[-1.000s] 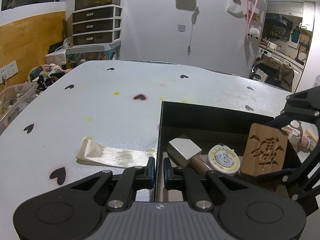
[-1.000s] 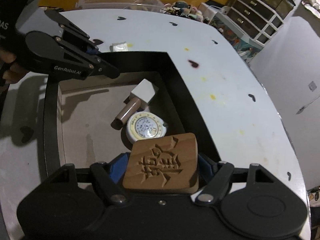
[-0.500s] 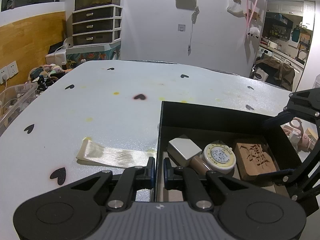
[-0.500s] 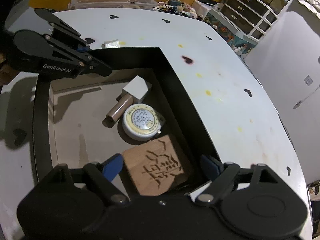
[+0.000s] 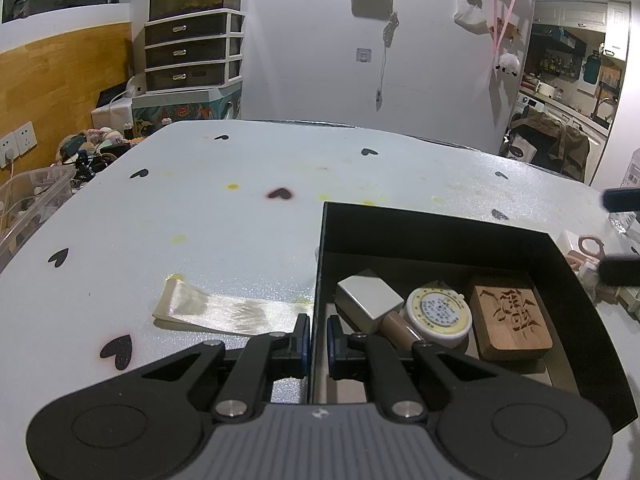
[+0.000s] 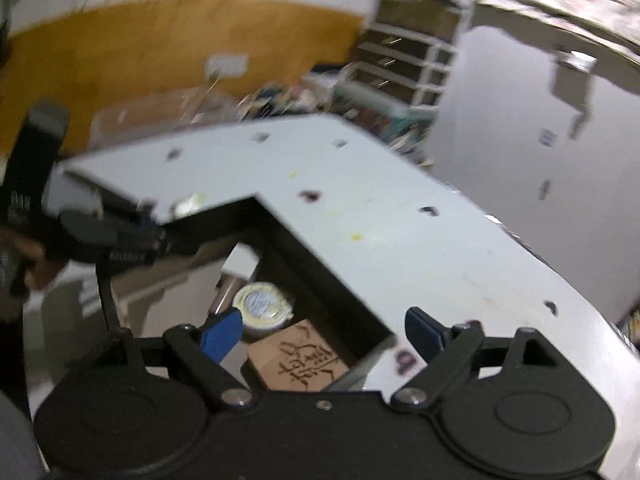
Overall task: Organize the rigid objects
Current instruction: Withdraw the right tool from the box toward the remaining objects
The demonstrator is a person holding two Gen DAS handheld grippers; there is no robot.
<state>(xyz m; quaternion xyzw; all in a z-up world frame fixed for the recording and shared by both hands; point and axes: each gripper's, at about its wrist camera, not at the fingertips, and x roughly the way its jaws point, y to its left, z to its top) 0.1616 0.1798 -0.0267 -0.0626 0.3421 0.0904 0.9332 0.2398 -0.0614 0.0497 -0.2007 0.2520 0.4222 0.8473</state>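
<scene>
Carved wooden block flat in black box on heart-dotted white table; left gripper clamped on box wall, right gripper wide, empty.

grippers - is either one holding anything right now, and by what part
The left gripper is clamped on the near wall of the black box. The right gripper is open and empty; the carved wooden block lies in the box.

Carved wooden block flat in black box
</scene>
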